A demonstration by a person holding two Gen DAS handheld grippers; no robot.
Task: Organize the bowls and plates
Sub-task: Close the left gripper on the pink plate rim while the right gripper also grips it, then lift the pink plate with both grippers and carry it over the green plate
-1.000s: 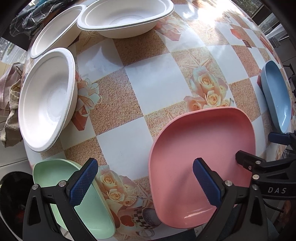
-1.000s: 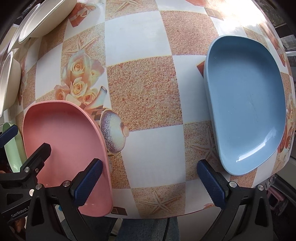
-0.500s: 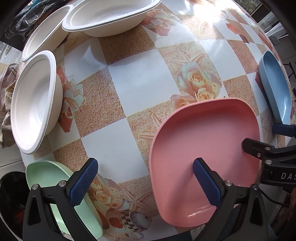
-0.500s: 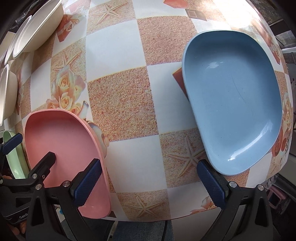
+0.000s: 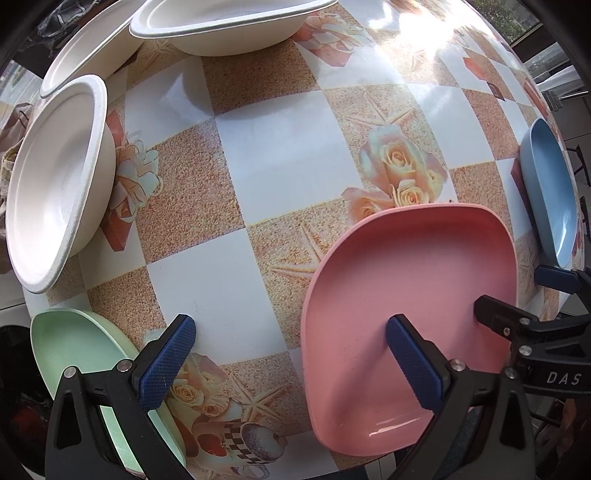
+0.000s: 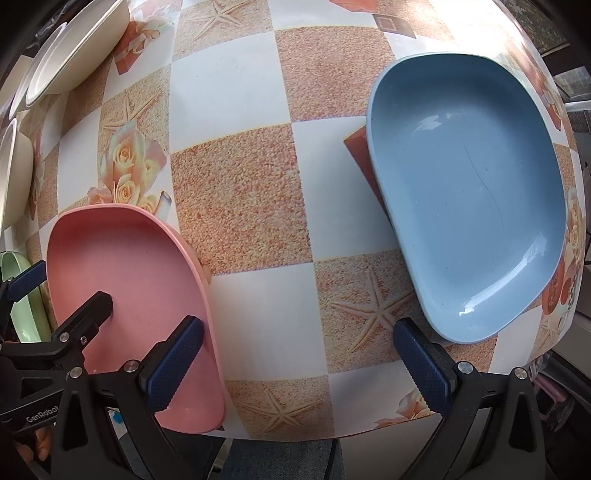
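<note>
A pink plate [image 5: 406, 295] [image 6: 125, 295] lies at the table's near edge. A green plate [image 5: 85, 350] [image 6: 22, 295] sits at the near left corner and a blue plate [image 5: 550, 192] [image 6: 469, 184] at the right. Three white bowls stand along the left and far side: one at the left [image 5: 55, 173], one at the far left [image 5: 88, 55], one at the back [image 5: 229, 26]. My left gripper [image 5: 291, 354] is open, its right finger over the pink plate. My right gripper [image 6: 299, 354] is open above bare table between the pink and blue plates.
The table [image 5: 288, 158] wears a checked cloth with roses and starfish; its middle holds no dishes. The near edge [image 6: 295, 435] runs just under both grippers. Crumpled cloth [image 5: 14, 122] lies off the left side.
Both grippers have moved forward and to the right over the table. The blue plate now sits closer in the right wrist view. Nothing has been taken hold of.
</note>
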